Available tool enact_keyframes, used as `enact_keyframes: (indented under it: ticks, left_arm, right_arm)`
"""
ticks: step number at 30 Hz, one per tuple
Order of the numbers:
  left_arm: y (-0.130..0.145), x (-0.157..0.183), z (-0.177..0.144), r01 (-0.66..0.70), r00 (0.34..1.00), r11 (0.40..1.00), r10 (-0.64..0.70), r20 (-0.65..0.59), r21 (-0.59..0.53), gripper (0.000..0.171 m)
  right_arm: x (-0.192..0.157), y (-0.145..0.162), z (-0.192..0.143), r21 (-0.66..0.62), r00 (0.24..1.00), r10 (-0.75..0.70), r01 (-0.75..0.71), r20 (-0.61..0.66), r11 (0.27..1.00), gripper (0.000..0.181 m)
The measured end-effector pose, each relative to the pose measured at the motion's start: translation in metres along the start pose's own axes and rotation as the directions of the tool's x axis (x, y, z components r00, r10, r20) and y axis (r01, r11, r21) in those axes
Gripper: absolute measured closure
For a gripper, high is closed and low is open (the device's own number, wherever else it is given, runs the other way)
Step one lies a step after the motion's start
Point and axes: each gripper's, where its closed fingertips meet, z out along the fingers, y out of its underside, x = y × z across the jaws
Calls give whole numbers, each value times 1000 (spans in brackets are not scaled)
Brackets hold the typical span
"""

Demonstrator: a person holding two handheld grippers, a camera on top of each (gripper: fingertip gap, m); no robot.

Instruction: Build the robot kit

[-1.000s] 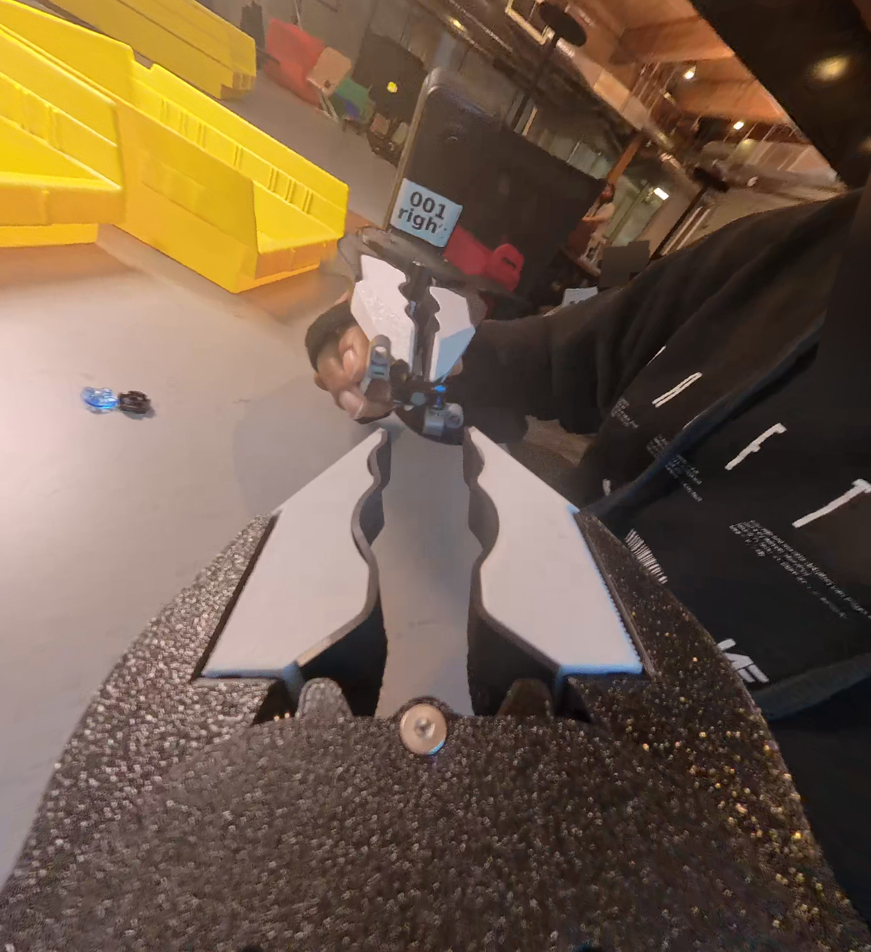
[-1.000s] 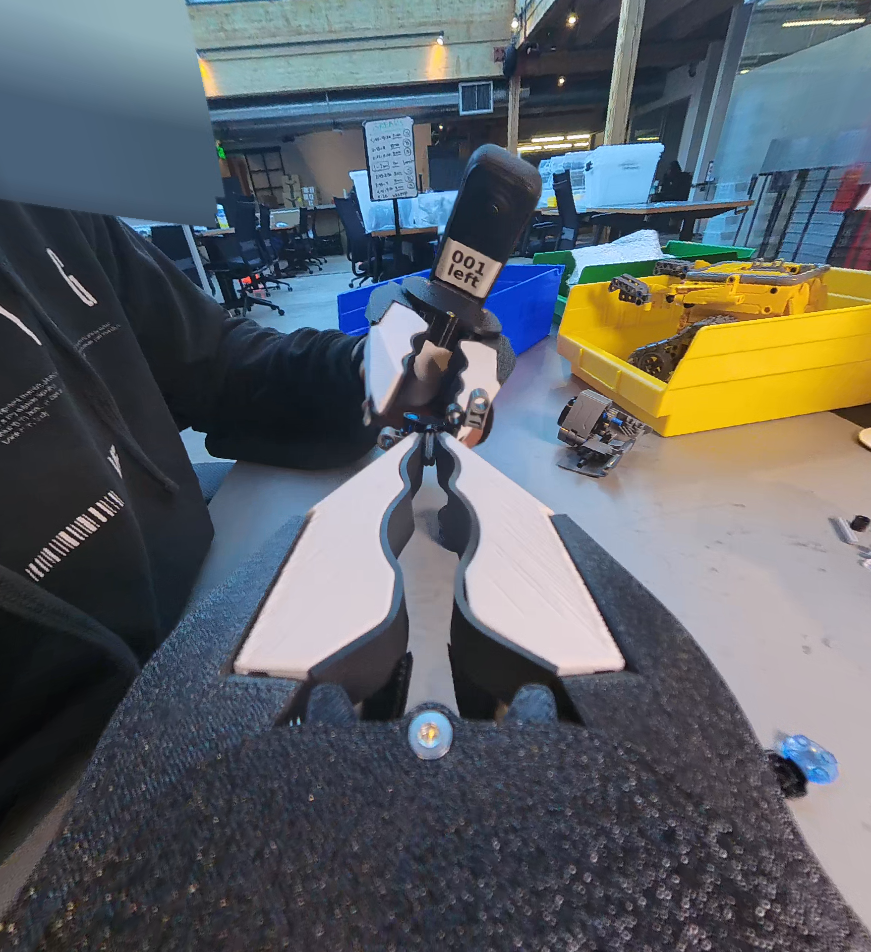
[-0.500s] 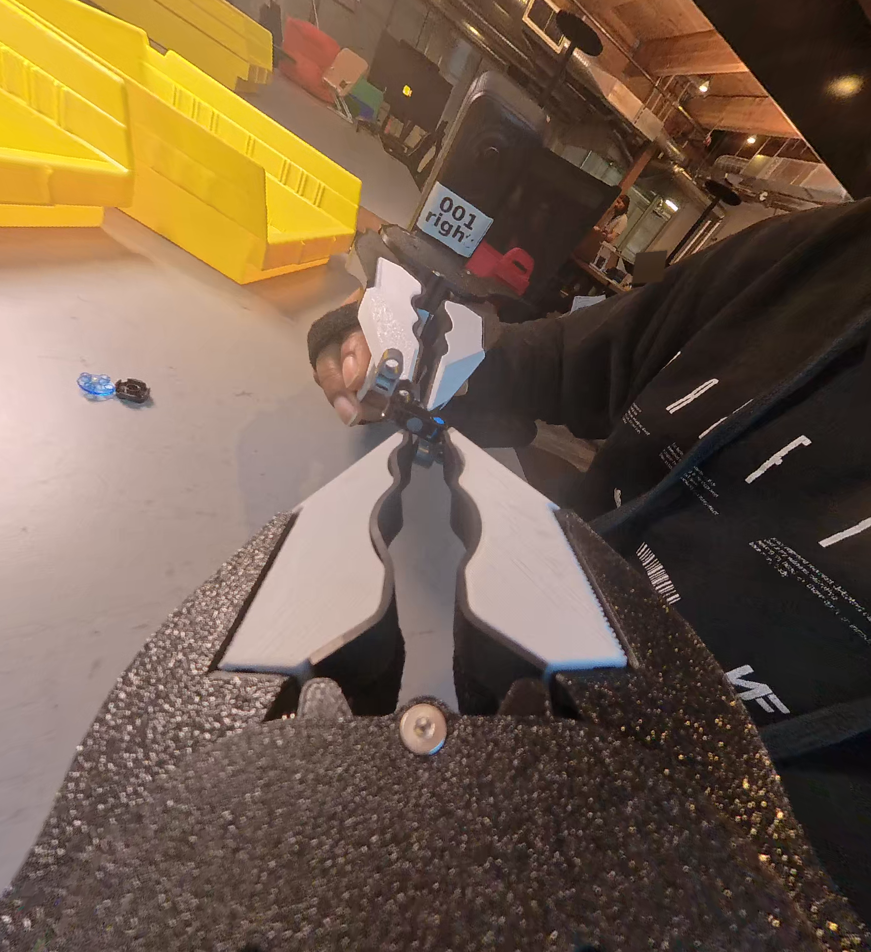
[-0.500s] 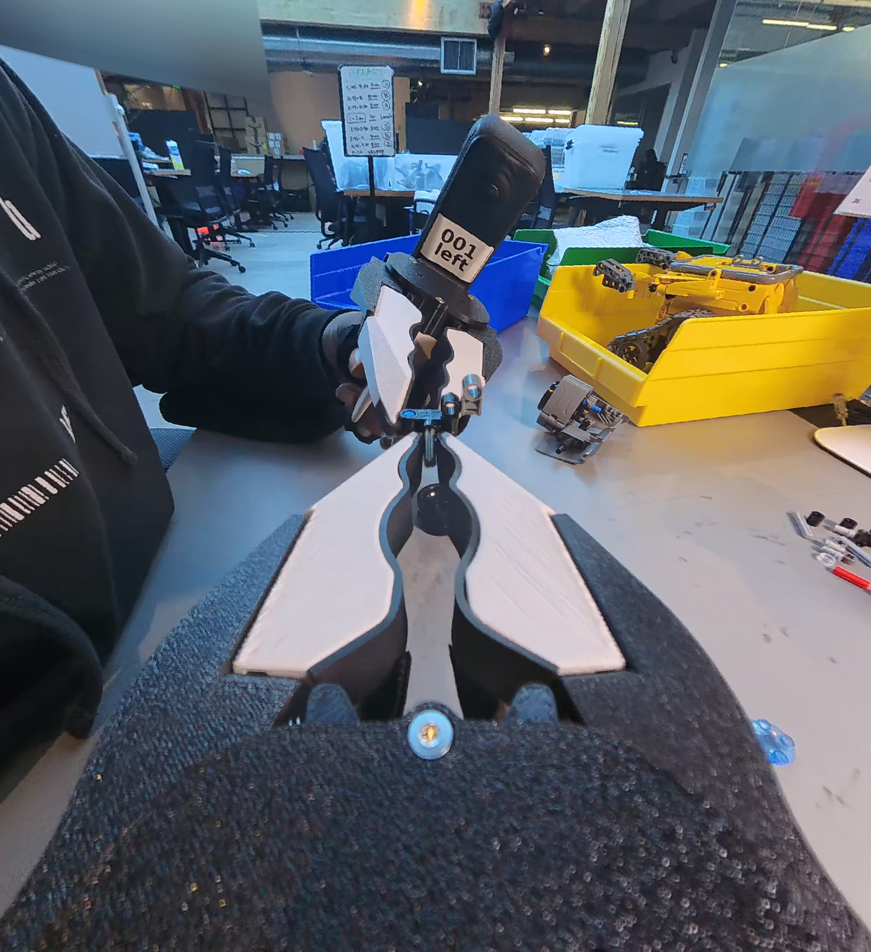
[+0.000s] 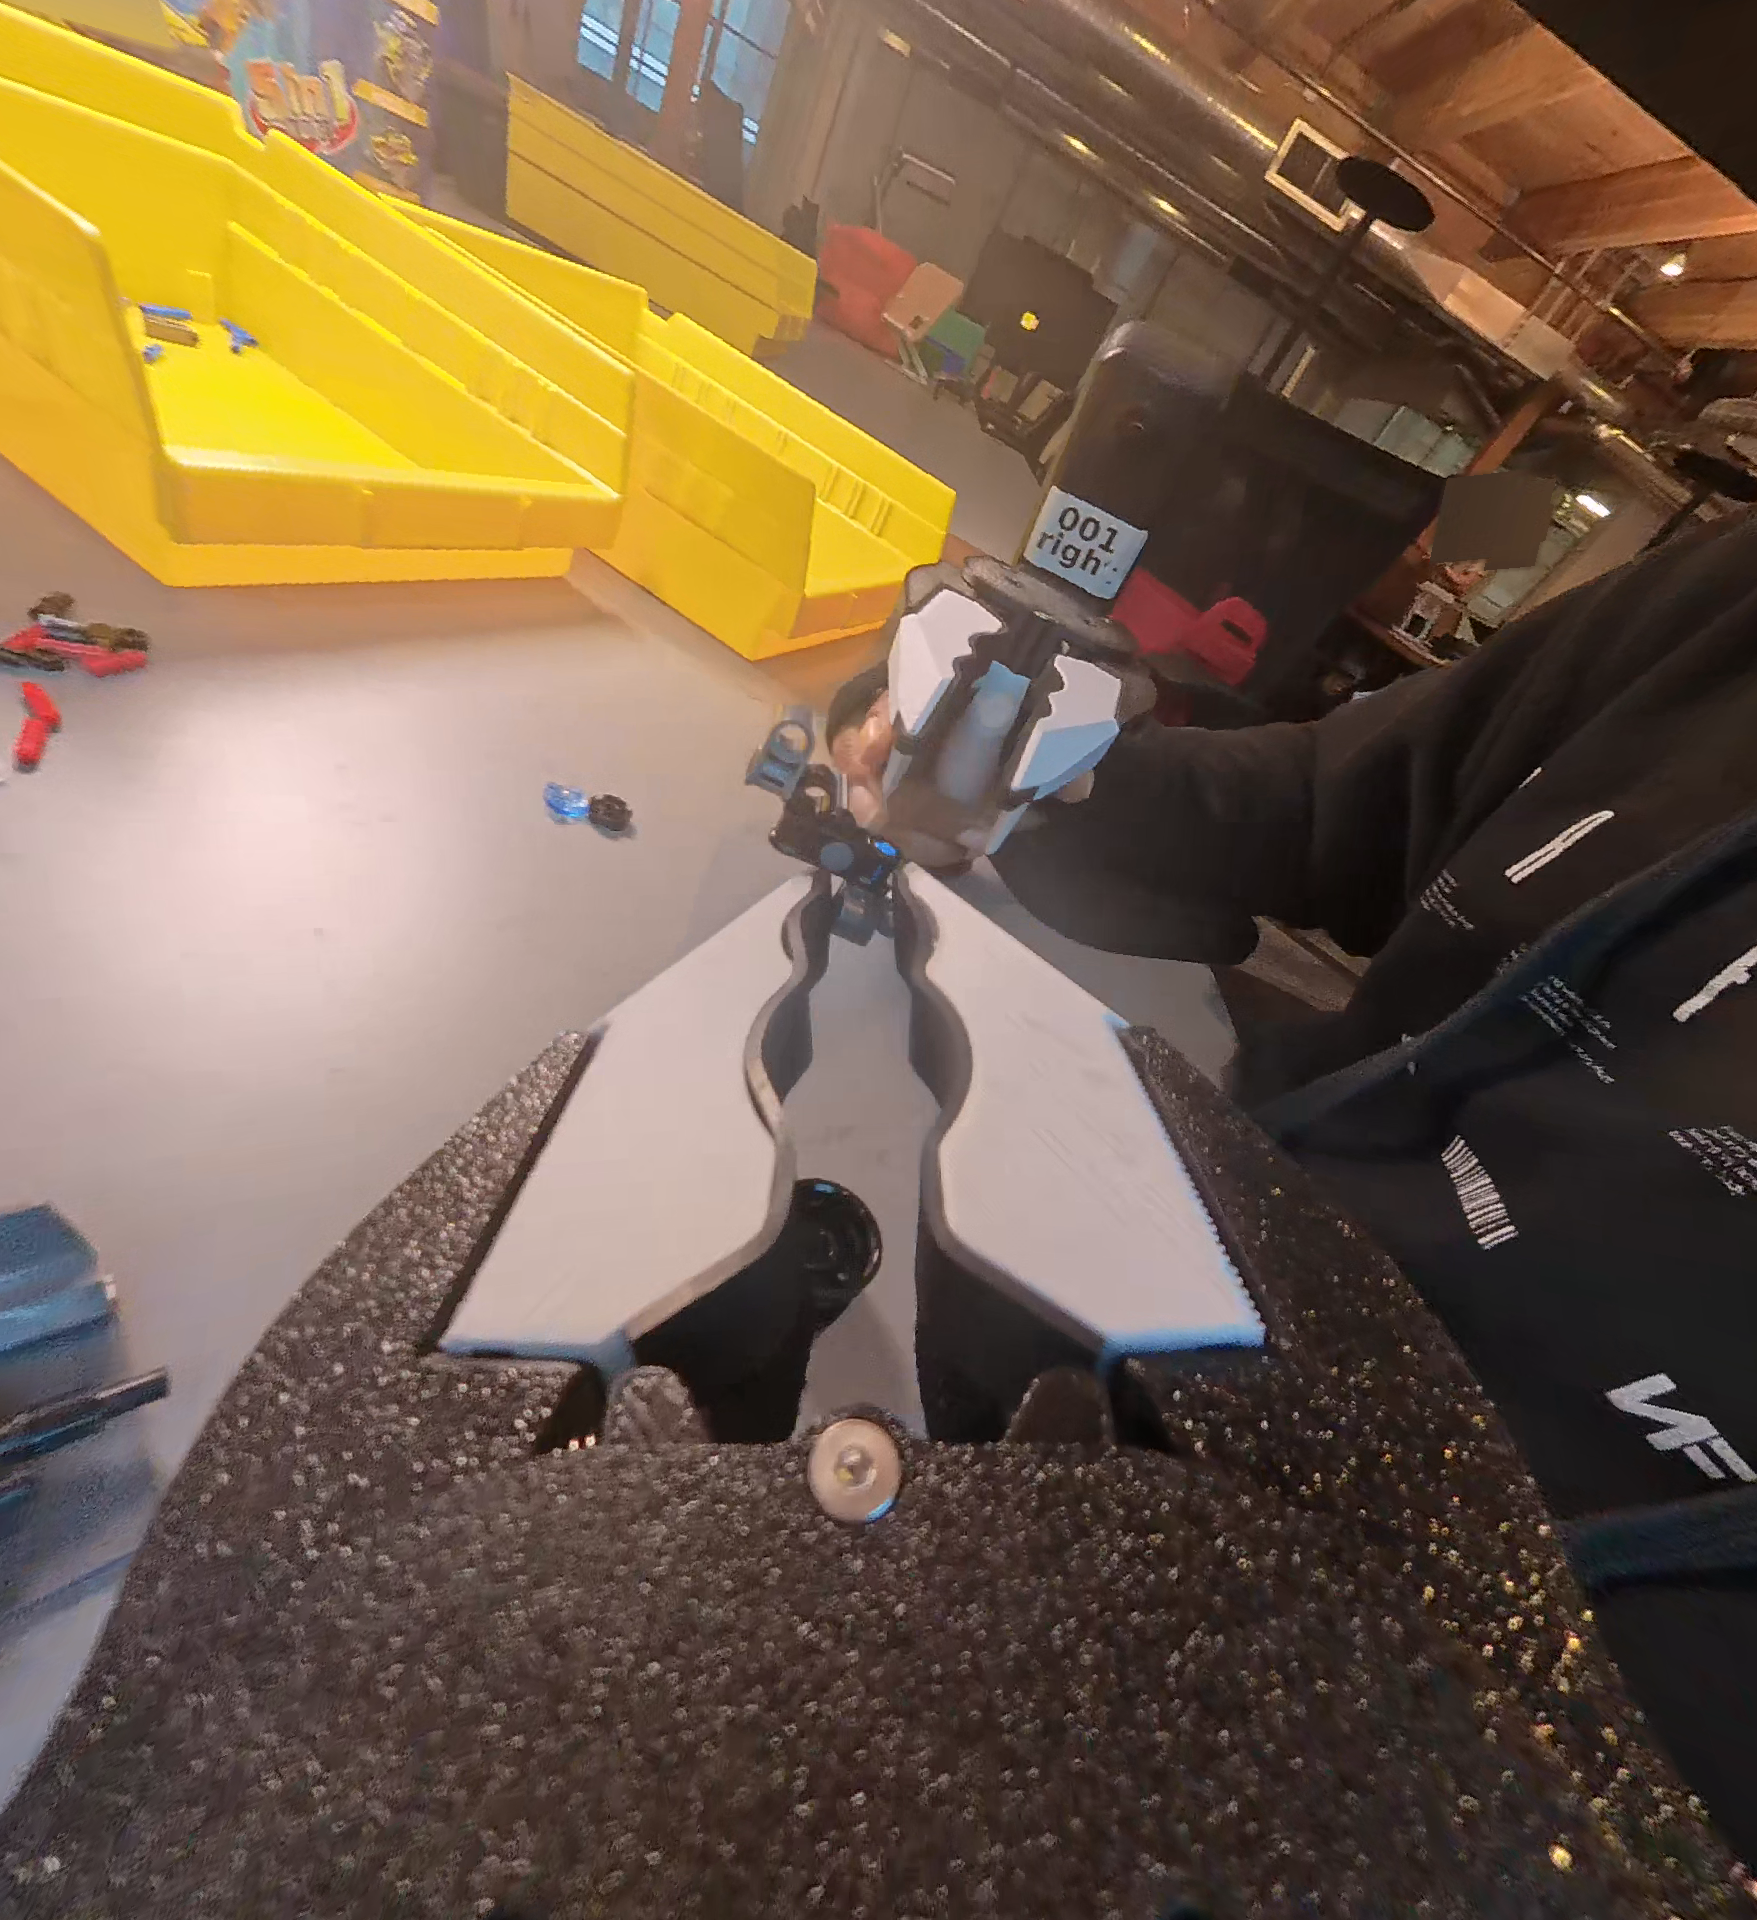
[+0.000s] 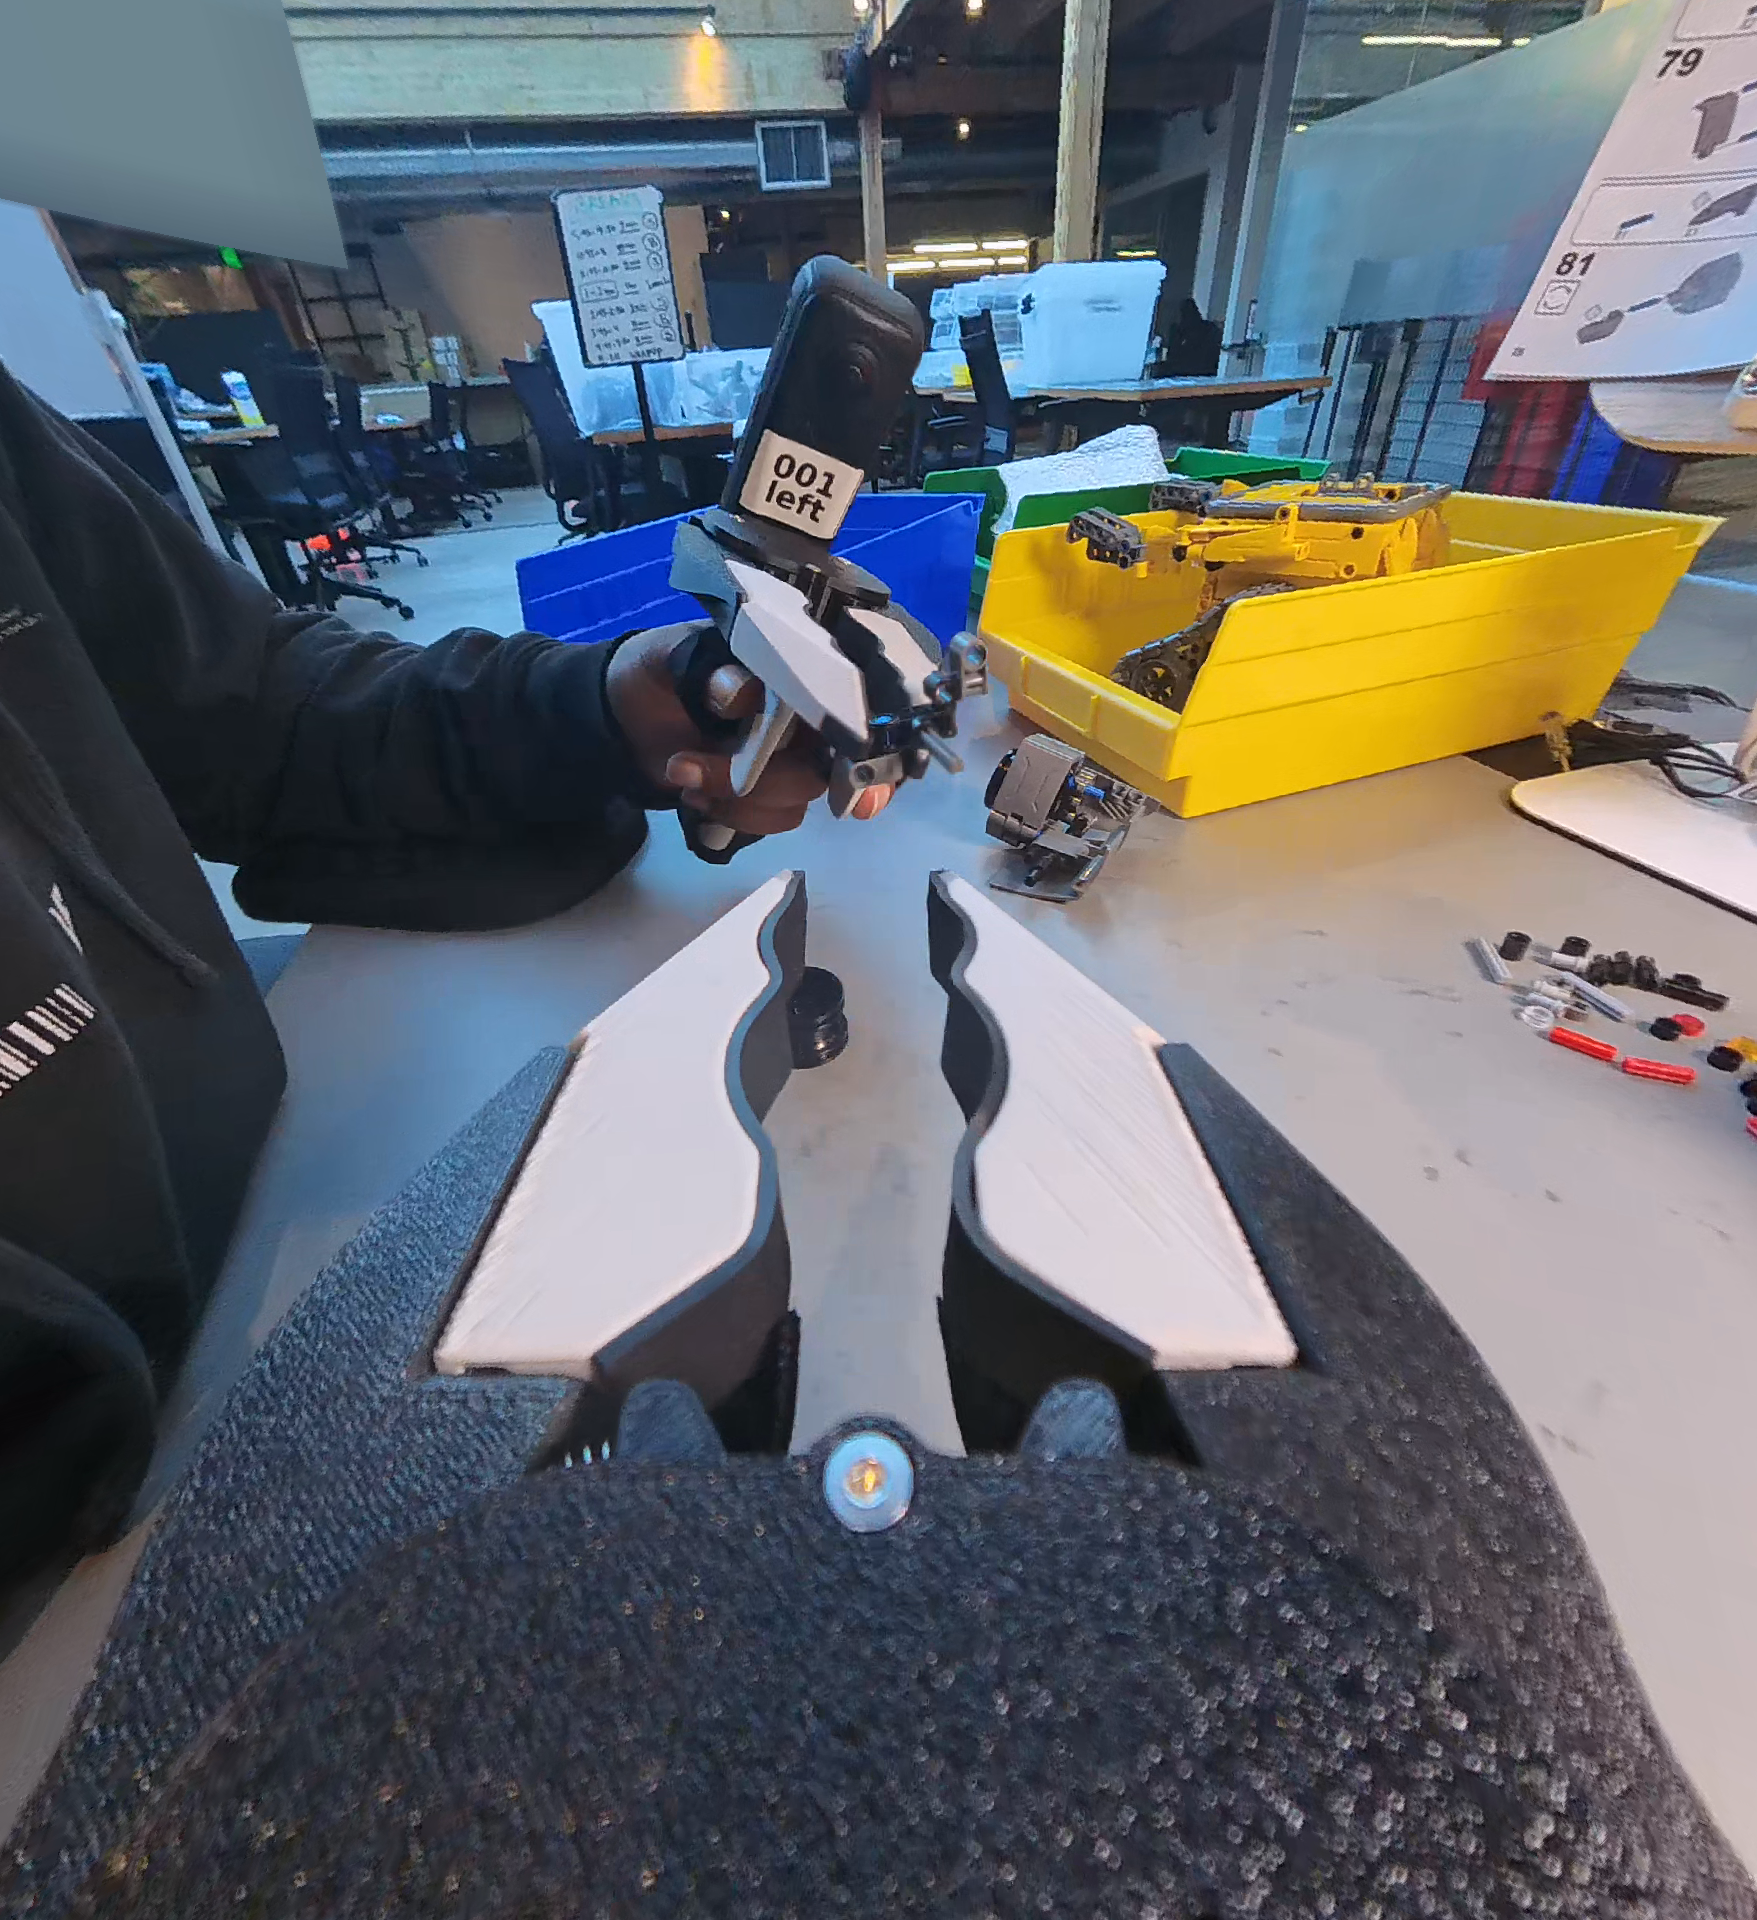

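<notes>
My left gripper is shut on a small black, blue and grey brick assembly and holds it above the grey table. The assembly sticks out past the fingertips, up and to the left. In the right wrist view the left gripper shows with the assembly in it. My right gripper is open and empty, a short way from the assembly. It also shows in the left wrist view. A black round part lies on the table beside its left finger.
Yellow bins stand at the back. Another yellow bin holds a yellow model, beside a blue bin. A grey sub-assembly and loose parts lie on the table. A person in a black hoodie sits close. There is about 6 cm between the tips of the two grippers.
The left gripper closed on the assembly that the right gripper held. The right gripper then opened, let go and drew back. The left gripper has swung aside with the assembly.
</notes>
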Motion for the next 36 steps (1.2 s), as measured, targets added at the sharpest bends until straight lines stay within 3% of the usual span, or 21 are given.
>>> enact_keyframes:
  ticks: [9, 17, 25, 36]
  left_arm:
    - [-4, -24, -12, 3, 996, 998, -8, 86, 55, 161]
    - [-2, -29, -12, 34, 997, 997, -39, 71, 73, 161]
    - [-4, -29, -13, 52, 996, 994, -58, 61, 93, 161]
    - [-5, -31, -15, 72, 995, 991, -80, 66, 112, 161]
  right_arm:
    - [2, -1, 0, 22, 999, 36, -36, 1, 999, 158]
    - [14, -7, -7, 73, 997, 68, -65, -30, 995, 158]
    - [13, -5, -8, 44, 998, -10, 13, -55, 999, 158]
    - [15, -6, -10, 51, 998, -5, 8, -66, 999, 158]
